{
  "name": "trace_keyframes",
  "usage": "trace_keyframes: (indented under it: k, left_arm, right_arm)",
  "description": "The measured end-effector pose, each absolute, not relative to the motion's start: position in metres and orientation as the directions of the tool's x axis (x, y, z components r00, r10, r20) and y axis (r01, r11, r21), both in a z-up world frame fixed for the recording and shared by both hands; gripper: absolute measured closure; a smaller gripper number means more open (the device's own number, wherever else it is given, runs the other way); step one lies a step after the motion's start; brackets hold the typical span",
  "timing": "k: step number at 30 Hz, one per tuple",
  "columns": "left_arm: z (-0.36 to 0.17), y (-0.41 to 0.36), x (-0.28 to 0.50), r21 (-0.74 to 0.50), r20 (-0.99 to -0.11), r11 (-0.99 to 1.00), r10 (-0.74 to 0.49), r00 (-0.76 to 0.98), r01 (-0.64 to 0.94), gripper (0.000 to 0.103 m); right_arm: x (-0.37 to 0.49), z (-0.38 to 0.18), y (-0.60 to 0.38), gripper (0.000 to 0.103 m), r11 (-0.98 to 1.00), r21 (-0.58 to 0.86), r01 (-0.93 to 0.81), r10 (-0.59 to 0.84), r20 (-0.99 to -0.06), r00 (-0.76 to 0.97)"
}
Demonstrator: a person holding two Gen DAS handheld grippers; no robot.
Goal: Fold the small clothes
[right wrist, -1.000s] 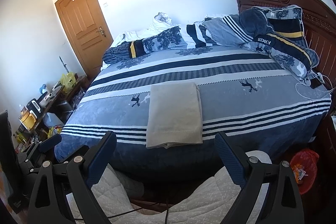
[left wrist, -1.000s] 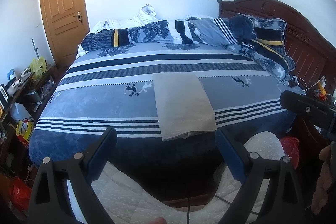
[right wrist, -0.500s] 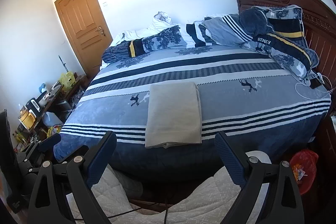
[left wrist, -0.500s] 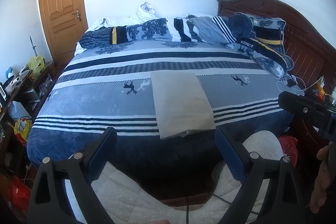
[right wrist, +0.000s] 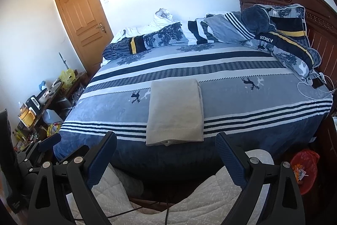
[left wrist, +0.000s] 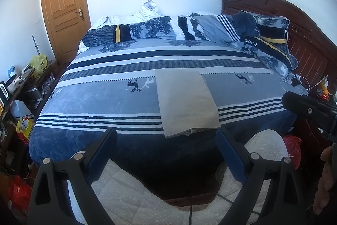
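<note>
Folded garment: a beige knit piece (left wrist: 186, 103) (right wrist: 175, 112), folded to a flat rectangle, lying on the striped blue bedspread (left wrist: 101, 102) (right wrist: 252, 102) near the bed's near edge.
Long axis: it runs from 6 to 12 o'clock in both views, the far short edge toward the pillows, the near short edge at the dark band of the spread; in the left wrist view it tilts slightly toward 11.
Near edge: stacked layers show at the 6 o'clock end.
Left gripper (left wrist: 166, 147): jaws spread wide, nothing between them, held off the bed at 6 o'clock from the garment, touching no cloth.
Right gripper (right wrist: 166, 149): jaws likewise wide apart and empty, at 6 o'clock from the garment, clear of it.
Cross view: the right gripper's body shows at 3 o'clock in the left wrist view (left wrist: 311, 111), with a hand (left wrist: 325, 178) at 4 o'clock.
Below the grippers: white quilted fabric (left wrist: 126, 193) (right wrist: 118, 193).
Far end: bunched bedding (left wrist: 210, 28) at 12 o'clock, wooden headboard (left wrist: 299, 31) at 2 o'clock.
</note>
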State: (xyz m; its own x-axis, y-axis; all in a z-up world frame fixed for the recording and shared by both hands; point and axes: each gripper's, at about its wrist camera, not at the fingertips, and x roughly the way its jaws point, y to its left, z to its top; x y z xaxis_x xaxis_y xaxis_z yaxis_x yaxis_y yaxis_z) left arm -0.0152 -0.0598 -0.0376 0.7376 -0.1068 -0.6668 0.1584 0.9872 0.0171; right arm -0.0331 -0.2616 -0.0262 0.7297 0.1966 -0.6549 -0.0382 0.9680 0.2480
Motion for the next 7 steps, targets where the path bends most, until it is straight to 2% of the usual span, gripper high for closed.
trace_keyframes:
  k: [7]
  left_arm:
    - [-0.066,-0.056,0.008,0.015,-0.719,0.989,-0.090,0.689,0.146,0.009]
  right_arm:
    - [-0.015,-0.053,-0.260,0.006,0.963,0.266,-0.030,0.213,-0.693,0.689]
